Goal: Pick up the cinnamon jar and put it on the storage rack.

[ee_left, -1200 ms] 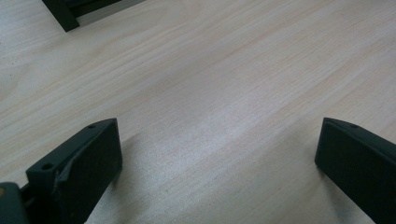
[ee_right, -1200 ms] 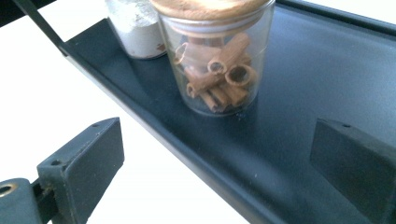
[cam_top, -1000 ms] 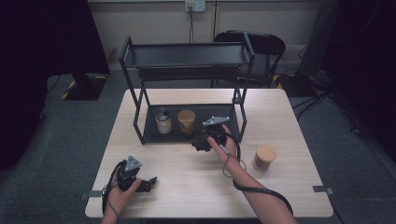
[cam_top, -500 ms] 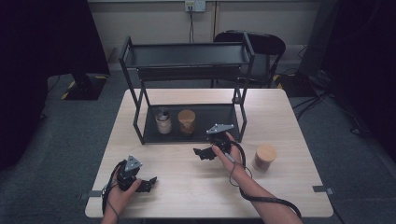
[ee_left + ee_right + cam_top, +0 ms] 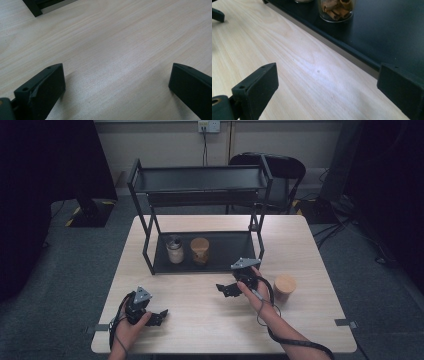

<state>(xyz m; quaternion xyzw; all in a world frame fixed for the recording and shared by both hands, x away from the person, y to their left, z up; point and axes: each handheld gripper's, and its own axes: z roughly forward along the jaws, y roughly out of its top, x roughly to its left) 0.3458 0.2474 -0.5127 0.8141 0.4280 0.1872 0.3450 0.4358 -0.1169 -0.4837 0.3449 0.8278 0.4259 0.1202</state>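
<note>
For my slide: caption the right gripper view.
Open right gripper over the wooden table, beside the black shelf tray holding a glass jar.

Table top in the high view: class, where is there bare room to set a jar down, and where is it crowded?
Free: the wood between the left claw and the right claw, and the table's front right corner below the cork-lidded jar. Also free: the shelf tray's right half. Crowded: its left half, with two jars.
</note>
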